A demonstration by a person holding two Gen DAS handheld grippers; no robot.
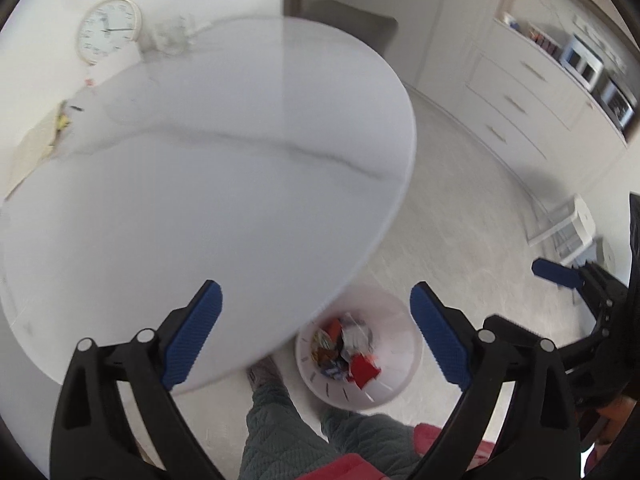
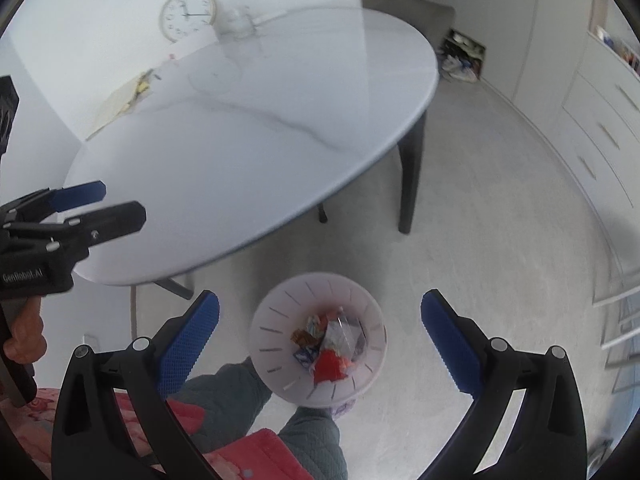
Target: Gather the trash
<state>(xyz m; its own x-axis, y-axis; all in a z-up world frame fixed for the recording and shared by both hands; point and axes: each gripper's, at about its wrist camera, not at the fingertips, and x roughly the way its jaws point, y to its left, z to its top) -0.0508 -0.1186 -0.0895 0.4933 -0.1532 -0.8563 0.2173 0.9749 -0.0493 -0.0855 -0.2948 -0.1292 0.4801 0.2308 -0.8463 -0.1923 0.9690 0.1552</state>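
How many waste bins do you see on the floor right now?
1. The white slotted plastic waste bin stands on the pale floor beside the oval marble-look table, holding wrappers. Others may be hidden under the table.

Left wrist view: high above table (image 1: 208,168), tilted down, table's near edge close under lens, bin (image 1: 360,352) on floor just past that edge. Right wrist view: further right and back, also tilted down, bin (image 2: 318,338) almost straight below, whole table (image 2: 256,152) to far left. Shared: table, bin, wall clock (image 1: 109,30) (image 2: 188,14), right-hand drawers (both views blurred). Each view catches other gripper at its edge: right gripper (image 1: 560,274), left gripper (image 2: 100,208).
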